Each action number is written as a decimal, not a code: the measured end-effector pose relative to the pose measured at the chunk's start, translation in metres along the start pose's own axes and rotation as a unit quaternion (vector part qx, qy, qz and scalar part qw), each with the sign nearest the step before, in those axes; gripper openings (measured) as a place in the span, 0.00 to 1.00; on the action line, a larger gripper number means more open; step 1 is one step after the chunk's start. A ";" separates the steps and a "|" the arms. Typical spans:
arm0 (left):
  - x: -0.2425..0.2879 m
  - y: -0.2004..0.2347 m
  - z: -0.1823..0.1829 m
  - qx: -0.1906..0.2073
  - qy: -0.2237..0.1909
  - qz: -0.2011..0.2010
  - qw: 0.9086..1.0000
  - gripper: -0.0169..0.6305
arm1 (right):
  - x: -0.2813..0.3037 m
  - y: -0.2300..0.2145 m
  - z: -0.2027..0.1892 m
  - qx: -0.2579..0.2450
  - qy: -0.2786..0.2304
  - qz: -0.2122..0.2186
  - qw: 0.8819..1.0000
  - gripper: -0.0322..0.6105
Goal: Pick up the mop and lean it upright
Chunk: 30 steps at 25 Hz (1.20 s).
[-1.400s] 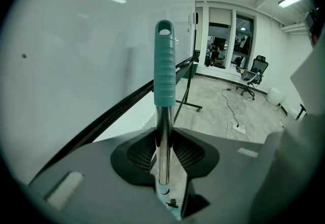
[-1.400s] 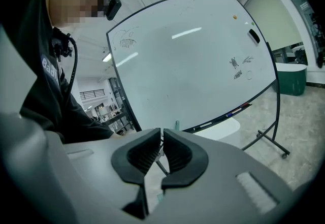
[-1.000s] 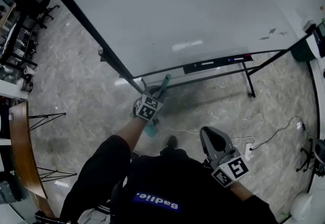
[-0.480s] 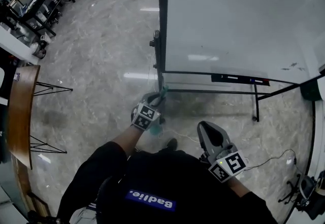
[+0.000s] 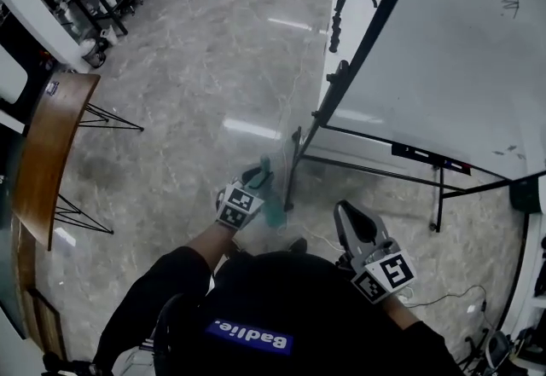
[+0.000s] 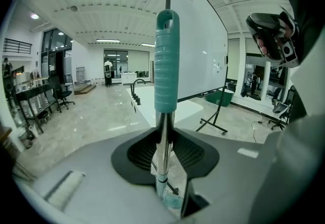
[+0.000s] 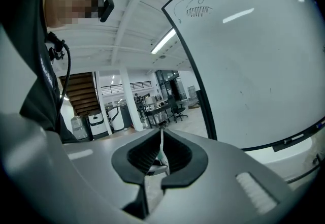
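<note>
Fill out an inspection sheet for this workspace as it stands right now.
surface: glossy grey marbled floor.
job's things: mop handle, teal grip above a metal shaft; mop head not seen.
clutter: nothing seen.
grippers: left gripper shut on the mop handle's shaft; right gripper jaws together, empty.
cables: white cable on the floor near the whiteboard's stand.
surroundings: whiteboard on a black stand; wooden table at the left.
</note>
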<state>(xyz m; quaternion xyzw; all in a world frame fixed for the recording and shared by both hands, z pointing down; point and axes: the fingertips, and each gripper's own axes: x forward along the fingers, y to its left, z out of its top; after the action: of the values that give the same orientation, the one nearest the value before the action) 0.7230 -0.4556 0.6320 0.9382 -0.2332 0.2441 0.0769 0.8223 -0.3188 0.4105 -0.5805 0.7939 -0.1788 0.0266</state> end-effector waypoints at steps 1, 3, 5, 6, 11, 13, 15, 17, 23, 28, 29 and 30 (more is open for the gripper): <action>-0.009 0.007 -0.001 -0.005 -0.005 0.007 1.000 0.21 | 0.006 0.007 0.000 -0.003 0.000 0.008 1.000 0.09; -0.028 0.021 0.000 -0.013 -0.015 0.018 1.000 0.21 | 0.019 0.020 0.000 -0.001 -0.001 0.019 1.000 0.09; -0.047 0.031 0.002 -0.018 -0.027 0.026 0.999 0.21 | 0.032 0.035 -0.001 -0.001 0.001 0.028 1.000 0.09; -0.056 0.036 0.004 -0.020 -0.034 0.029 0.999 0.21 | 0.039 0.044 -0.003 -0.003 0.003 0.035 0.999 0.09; -0.104 0.061 0.016 -0.019 -0.070 0.047 0.996 0.21 | 0.073 0.086 -0.005 -0.015 0.007 0.072 0.997 0.09; -0.123 0.071 0.018 -0.015 -0.080 0.055 0.995 0.21 | 0.086 0.103 -0.007 -0.018 0.009 0.086 0.996 0.09; -0.142 0.082 0.018 -0.013 -0.087 0.061 0.994 0.21 | 0.098 0.121 -0.009 -0.020 0.012 0.099 0.995 0.09; -0.162 0.094 0.014 -0.014 -0.091 0.070 0.993 0.21 | 0.110 0.140 -0.012 -0.023 0.015 0.112 0.993 0.09; -0.224 0.124 -0.003 -0.024 -0.107 0.103 0.989 0.21 | 0.143 0.200 -0.025 -0.033 0.026 0.152 0.987 0.08; -0.284 0.144 -0.016 -0.034 -0.122 0.134 0.983 0.21 | 0.167 0.255 -0.039 -0.037 0.043 0.188 0.980 0.08; -0.296 0.148 -0.019 -0.036 -0.125 0.141 0.981 0.21 | 0.172 0.268 -0.042 -0.041 0.047 0.199 0.978 0.08; -0.307 0.152 -0.021 -0.039 -0.126 0.148 0.980 0.21 | 0.176 0.280 -0.045 -0.044 0.050 0.211 0.975 0.08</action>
<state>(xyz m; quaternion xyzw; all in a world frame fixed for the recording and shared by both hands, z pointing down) 0.4048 -0.4608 0.5034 0.9128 -0.3867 0.1231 0.0458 0.4988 -0.3985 0.3934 -0.3903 0.9062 -0.1629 -0.0019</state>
